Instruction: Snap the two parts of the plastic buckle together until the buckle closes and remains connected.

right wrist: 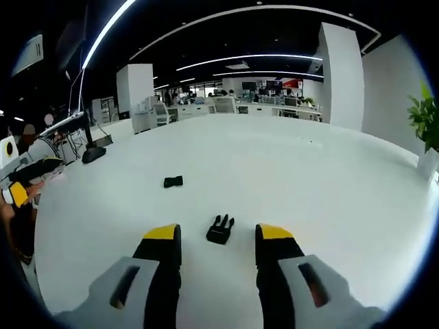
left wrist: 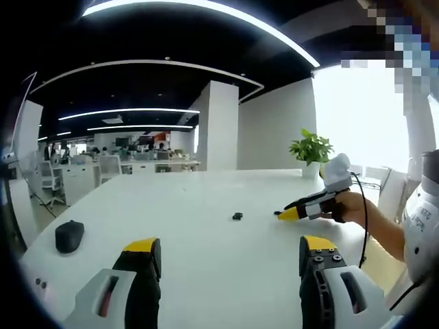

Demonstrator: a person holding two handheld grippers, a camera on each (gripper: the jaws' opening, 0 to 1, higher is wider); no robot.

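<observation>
On the white table (right wrist: 309, 178), we see the pronged buckle half (right wrist: 219, 230) lying just ahead of our right gripper (right wrist: 219, 236), between its spread jaws, untouched. The other buckle half (right wrist: 173, 181) lies farther left. Our left gripper (left wrist: 230, 248) hovers, jaws spread.

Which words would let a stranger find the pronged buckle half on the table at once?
Start at the big white table and look just ahead of the right gripper, whose jaws stand open. Between their yellow tips lies a small black buckle half, untouched. Its prongs set it apart from the plain, blockier black piece lying farther off.
</observation>
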